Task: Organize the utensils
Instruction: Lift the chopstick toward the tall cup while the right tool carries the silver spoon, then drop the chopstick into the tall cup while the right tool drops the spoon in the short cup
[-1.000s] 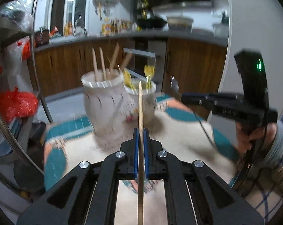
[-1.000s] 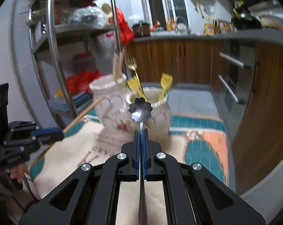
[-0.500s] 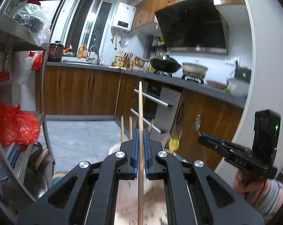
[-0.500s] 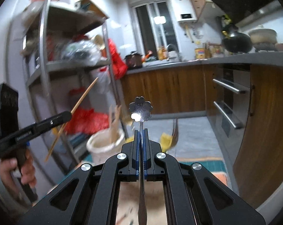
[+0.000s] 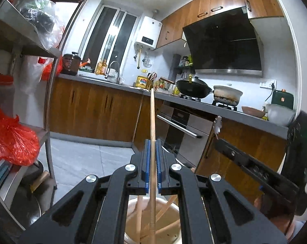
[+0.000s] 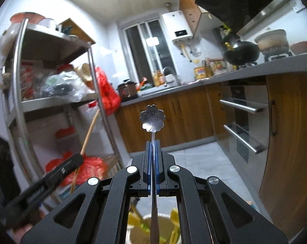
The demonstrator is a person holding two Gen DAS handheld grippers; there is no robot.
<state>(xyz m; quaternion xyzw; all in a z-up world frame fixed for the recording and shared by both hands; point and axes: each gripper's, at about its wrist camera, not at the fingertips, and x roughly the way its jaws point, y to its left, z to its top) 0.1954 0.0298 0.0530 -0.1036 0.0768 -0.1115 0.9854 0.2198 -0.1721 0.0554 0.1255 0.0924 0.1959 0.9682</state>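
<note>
Above two pale holders, each gripper pinches one utensil upright: the left gripper (image 5: 151, 158) is clamped on a wooden chopstick (image 5: 152, 126) whose lower end hangs over the chopstick holder (image 5: 167, 223), and the right gripper (image 6: 152, 158) squeezes a flower-headed metal spoon (image 6: 152, 118) over the cutlery holder (image 6: 163, 223). This looks like the drop-in step. Next, each likely needs lowering straight down before letting go.

No legible text, labels or numbers.
</note>
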